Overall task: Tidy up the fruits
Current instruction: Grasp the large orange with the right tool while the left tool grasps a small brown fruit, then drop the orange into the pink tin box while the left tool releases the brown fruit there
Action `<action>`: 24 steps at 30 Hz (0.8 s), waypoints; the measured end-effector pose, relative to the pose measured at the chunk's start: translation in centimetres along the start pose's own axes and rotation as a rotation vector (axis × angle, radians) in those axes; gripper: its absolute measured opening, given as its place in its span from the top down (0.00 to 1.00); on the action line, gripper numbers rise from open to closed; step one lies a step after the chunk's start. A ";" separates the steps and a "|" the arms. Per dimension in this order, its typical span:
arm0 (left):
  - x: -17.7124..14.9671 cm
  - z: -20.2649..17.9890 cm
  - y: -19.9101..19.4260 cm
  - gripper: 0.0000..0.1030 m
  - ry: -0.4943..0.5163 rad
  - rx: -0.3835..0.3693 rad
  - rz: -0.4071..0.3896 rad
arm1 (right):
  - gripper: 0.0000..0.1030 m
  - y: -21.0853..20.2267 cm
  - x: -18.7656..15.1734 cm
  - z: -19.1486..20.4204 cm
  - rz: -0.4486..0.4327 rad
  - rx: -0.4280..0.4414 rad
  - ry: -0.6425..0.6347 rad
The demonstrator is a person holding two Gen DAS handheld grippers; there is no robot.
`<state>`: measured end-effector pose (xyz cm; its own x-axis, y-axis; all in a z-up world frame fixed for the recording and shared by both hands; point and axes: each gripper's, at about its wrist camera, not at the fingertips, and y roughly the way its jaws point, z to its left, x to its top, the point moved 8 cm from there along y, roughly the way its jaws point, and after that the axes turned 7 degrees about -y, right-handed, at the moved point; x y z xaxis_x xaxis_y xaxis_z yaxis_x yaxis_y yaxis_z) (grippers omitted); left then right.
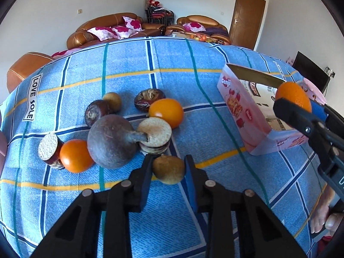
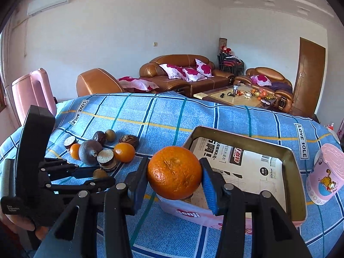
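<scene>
On a blue plaid cloth [image 2: 163, 111] in a living room with brown sofas [image 2: 180, 73], my right gripper [image 2: 174, 177] clamps an orange [image 2: 174, 173], its dimpled end toward the camera, above the near wall of a pink box [image 2: 297, 185] whose front it hides. My left gripper [image 1: 168, 168] brackets a small tan fruit [image 1: 168, 169] lying on the cloth; whether the pads touch it I cannot tell. Behind sits a fruit pile [image 1: 112, 144], a dark one's stem pointing right.
</scene>
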<state>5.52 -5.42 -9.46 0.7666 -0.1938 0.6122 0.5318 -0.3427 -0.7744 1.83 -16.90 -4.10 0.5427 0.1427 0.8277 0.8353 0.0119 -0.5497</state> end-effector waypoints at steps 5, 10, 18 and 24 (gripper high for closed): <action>0.5 0.6 -1.4 0.70 -0.024 -0.018 -0.067 | 0.53 0.3 0.0 -0.4 -0.001 -0.013 0.012; 1.4 0.1 -4.2 0.70 -0.026 -0.001 -0.211 | 0.53 -0.8 0.7 -1.6 -0.047 -0.015 0.050; 2.8 -4.3 -5.4 0.70 -0.010 -0.014 -0.292 | 0.53 -2.1 0.8 -5.0 -0.079 -0.091 0.071; 3.5 -9.2 -4.0 0.70 0.042 -0.067 -0.282 | 0.53 -2.3 -1.1 -9.8 -0.049 -0.154 0.094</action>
<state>2.80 -13.18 -2.72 0.5755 -0.1195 0.8090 0.6958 -0.4482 -0.5612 0.16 -26.77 -2.63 0.5012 0.0527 0.8637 0.8605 -0.1360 -0.4910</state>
